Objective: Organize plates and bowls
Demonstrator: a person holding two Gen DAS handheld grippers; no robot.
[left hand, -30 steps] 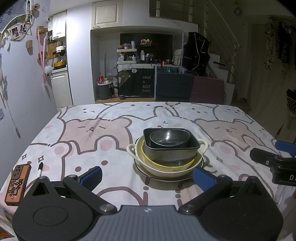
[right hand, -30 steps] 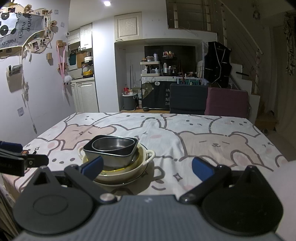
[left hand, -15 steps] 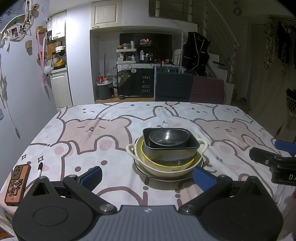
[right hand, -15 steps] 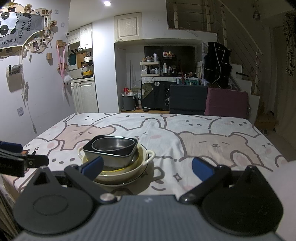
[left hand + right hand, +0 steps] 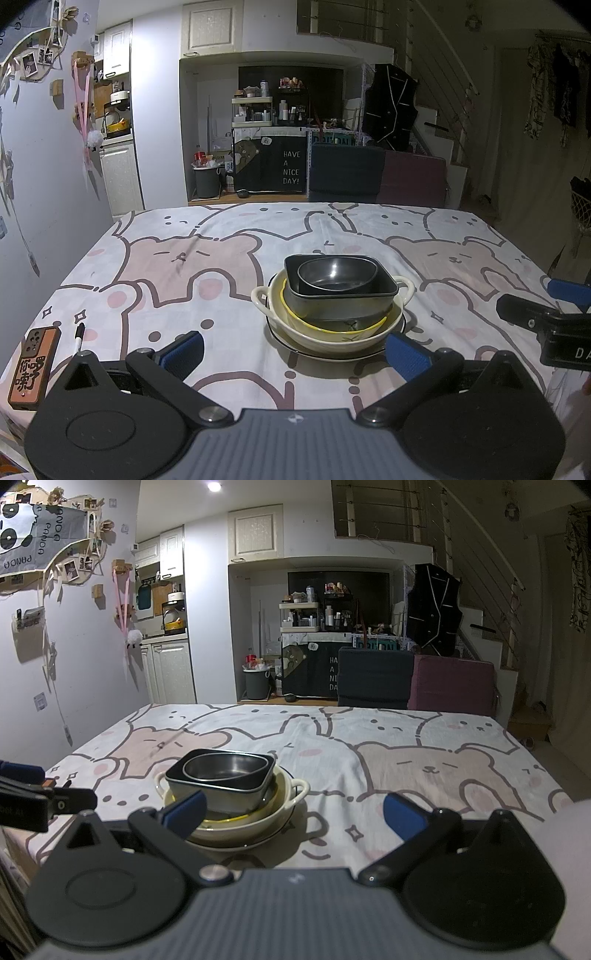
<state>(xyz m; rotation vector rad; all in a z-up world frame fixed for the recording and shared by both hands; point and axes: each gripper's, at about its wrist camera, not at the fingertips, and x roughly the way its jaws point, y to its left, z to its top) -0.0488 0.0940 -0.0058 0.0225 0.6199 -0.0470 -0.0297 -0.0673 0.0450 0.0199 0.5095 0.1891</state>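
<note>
Dishes nested in one stack mid-counter [image 5: 229, 236]: metal bowl [image 5: 338, 272] inside dark square dish [image 5: 341, 291], inside cream handled bowl [image 5: 332, 325], on plate [image 5: 317, 355].

Left hand-held gripper [image 5: 293, 349] spread, empty, short of stack.

Right hand-held gripper [image 5: 293, 808] spread, empty, stack ahead-left.

Judgement: stacking looks finished; next move, if any, is pulling back or checking alignment.

Home: kitchen cabinets [image 5: 168, 550], staircase [image 5: 491, 627], bear-print tablecloth [image 5: 184, 266].
</note>
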